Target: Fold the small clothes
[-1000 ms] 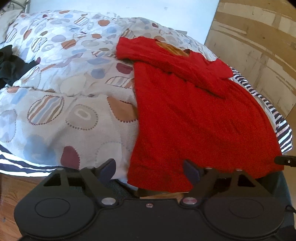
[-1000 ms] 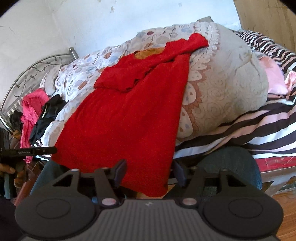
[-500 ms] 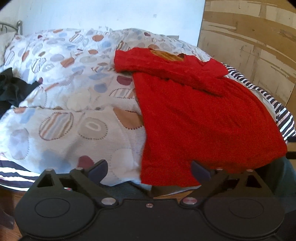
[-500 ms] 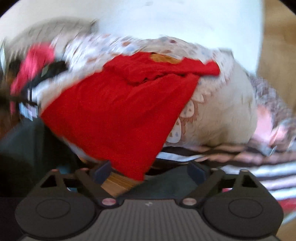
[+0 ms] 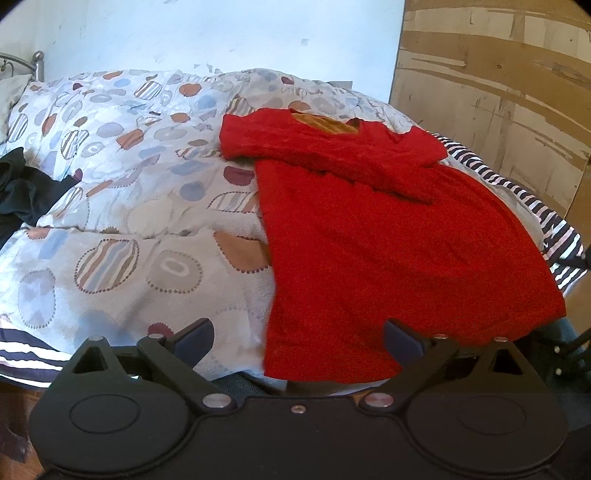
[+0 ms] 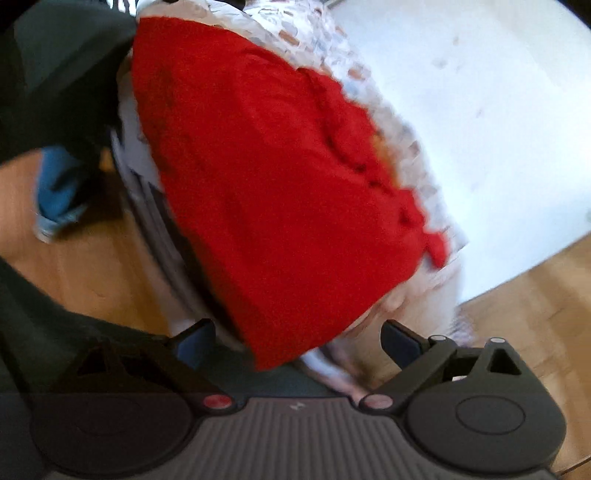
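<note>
A red shirt (image 5: 388,236) lies spread flat on the patterned duvet (image 5: 122,206) that covers the bed, and everything else sits around it. Its sleeves are folded in across the chest at the far end, toward the pale wall (image 5: 221,33), where an orange patch shows inside the neck opening. Its hem hangs over the near edge of the bed. To the left of the shirt the duvet runs wide and bare, and well out past that a heap of black clothing (image 5: 26,192) rests on the bedding. On the shirt's right side a black-and-white striped sheet (image 5: 554,236) peeks out from under the duvet, with a wooden panel (image 5: 498,92) rising behind it.

The left gripper (image 5: 297,338) hovers just short of the shirt's hem, its two blue-padded fingers (image 5: 194,338) spread wide, one over the duvet and one in front of the red cloth. They grasp nothing.

The right gripper (image 6: 297,341) comes at the shirt (image 6: 266,192) from its other corner, and that view is tilted hard over and blurred. Its jaws are opening, spread nearly full, with the lower corner of the shirt hanging in line with the gap but no pad pressing on it. Beyond that corner lies wooden floor (image 6: 85,280) with a blue shoe (image 6: 55,192) on it.
</note>
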The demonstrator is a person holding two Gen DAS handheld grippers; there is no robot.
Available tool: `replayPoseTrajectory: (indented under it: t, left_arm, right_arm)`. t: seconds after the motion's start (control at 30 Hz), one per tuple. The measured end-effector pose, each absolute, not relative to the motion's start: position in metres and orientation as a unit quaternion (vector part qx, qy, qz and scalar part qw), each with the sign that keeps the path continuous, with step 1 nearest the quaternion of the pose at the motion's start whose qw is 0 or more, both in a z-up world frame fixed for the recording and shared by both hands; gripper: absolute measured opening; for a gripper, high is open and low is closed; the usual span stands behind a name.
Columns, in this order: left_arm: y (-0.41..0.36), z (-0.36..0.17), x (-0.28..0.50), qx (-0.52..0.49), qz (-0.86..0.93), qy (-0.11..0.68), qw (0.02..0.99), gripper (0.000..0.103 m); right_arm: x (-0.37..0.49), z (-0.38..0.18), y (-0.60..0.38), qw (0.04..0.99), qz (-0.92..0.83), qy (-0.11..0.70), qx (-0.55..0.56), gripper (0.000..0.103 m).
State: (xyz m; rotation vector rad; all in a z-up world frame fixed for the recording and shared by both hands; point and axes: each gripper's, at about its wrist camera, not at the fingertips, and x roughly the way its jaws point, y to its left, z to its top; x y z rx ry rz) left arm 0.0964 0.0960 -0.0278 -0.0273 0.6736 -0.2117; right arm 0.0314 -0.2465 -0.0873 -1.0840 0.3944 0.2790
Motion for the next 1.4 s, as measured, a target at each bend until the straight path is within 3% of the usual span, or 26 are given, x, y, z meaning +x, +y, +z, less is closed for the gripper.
replayPoseTrajectory:
  t: [0.13, 0.17, 0.2, 0.27, 0.33, 0.4, 0.67, 0.9, 1.2, 1.3, 1.37, 1.4]
  left_arm:
    - [0.098, -0.028, 0.097, -0.015, -0.099, 0.331, 0.938, 0.098]
    - [0.099, -0.028, 0.097, -0.015, -0.098, 0.332, 0.938, 0.098]
    - [0.099, -0.028, 0.097, -0.016, -0.096, 0.332, 0.938, 0.098]
    - [0.100, -0.029, 0.098, -0.019, -0.096, 0.332, 0.938, 0.098]
    - [0.100, -0.028, 0.097, -0.020, -0.100, 0.330, 0.939, 0.098]
    - [0.098, -0.028, 0.094, -0.014, -0.112, 0.323, 0.940, 0.098]
    - [0.064, -0.018, 0.074, 0.053, -0.188, 0.249, 0.949, 0.102]
    - [0.027, -0.028, 0.079, 0.080, -0.224, 0.251, 0.938, 0.102]
    - [0.031, -0.045, 0.088, 0.086, -0.222, 0.280, 0.930, 0.102]
    - [0.039, -0.049, 0.094, 0.077, -0.210, 0.297, 0.928, 0.102]
    - [0.043, -0.049, 0.096, 0.072, -0.204, 0.302, 0.929, 0.102]
    - [0.044, -0.049, 0.096, 0.072, -0.200, 0.303, 0.929, 0.102]
  right_arm:
    - [0.025, -0.090, -0.243, 0.821, 0.107, 0.124, -0.547, 0.098]
    - [0.023, -0.090, -0.243, 0.819, 0.116, 0.119, -0.550, 0.090]
    - [0.021, -0.089, -0.243, 0.816, 0.127, 0.115, -0.551, 0.082]
    - [0.019, -0.085, -0.243, 0.814, 0.152, 0.120, -0.548, 0.030]
    - [0.017, -0.079, -0.243, 0.817, 0.173, 0.121, -0.538, 0.011]
    - [0.017, -0.065, -0.241, 0.825, 0.200, 0.131, -0.512, 0.005]
    - [0.073, 0.040, -0.246, 0.890, 0.277, 0.189, -0.311, 0.004]
    - [0.155, 0.079, -0.256, 0.896, 0.297, 0.261, -0.200, 0.004]
    - [0.117, 0.052, -0.269, 0.856, 0.338, 0.275, -0.278, 0.005]
    - [0.096, 0.028, -0.268, 0.842, 0.330, 0.270, -0.331, 0.015]
    - [0.085, 0.011, -0.268, 0.832, 0.323, 0.270, -0.363, 0.042]
    - [0.082, 0.002, -0.269, 0.824, 0.318, 0.272, -0.383, 0.048]
